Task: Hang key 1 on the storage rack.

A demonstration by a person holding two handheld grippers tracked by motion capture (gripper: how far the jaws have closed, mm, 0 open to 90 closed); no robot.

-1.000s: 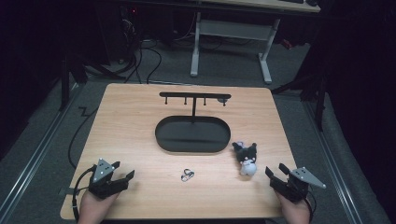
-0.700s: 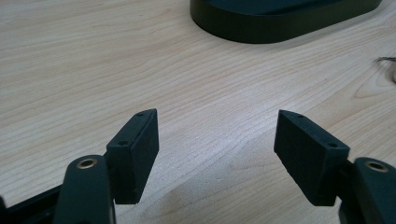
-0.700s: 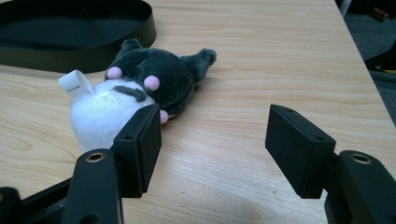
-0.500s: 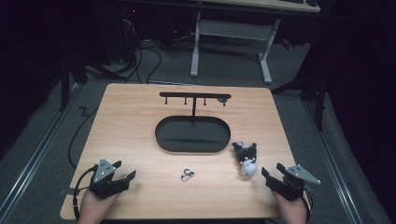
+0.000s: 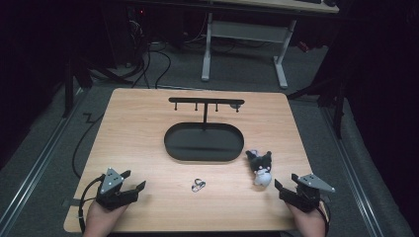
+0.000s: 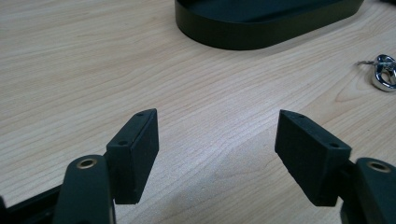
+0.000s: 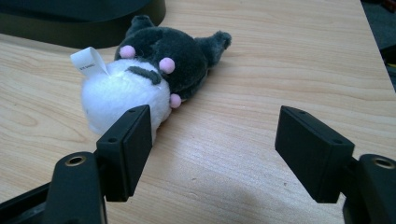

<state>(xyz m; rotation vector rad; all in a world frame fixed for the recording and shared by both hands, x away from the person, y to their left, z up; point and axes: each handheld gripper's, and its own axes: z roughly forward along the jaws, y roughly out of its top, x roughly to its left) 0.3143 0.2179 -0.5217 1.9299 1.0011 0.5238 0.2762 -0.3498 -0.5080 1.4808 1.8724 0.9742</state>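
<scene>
A small black and white plush toy lies on its side on the wooden table, just right of the black oval tray. In the right gripper view the plush toy lies ahead and left of my right gripper. Its jaws have just been opening and only bare wood lies between them. In the high view the right gripper sits at the front right corner. My left gripper rests at the front left, open and empty. A small metal ring clasp lies between the two grippers.
A thin T-shaped hanger bar with small hooks rises from the back of the tray. The tray wall shows ahead of the left gripper, with the ring clasp to its right. Dark floor, cables and a desk frame lie beyond the table.
The right gripper has edged slightly left toward the plush toy and its jaws stand a little wider. The left gripper has stayed put.
</scene>
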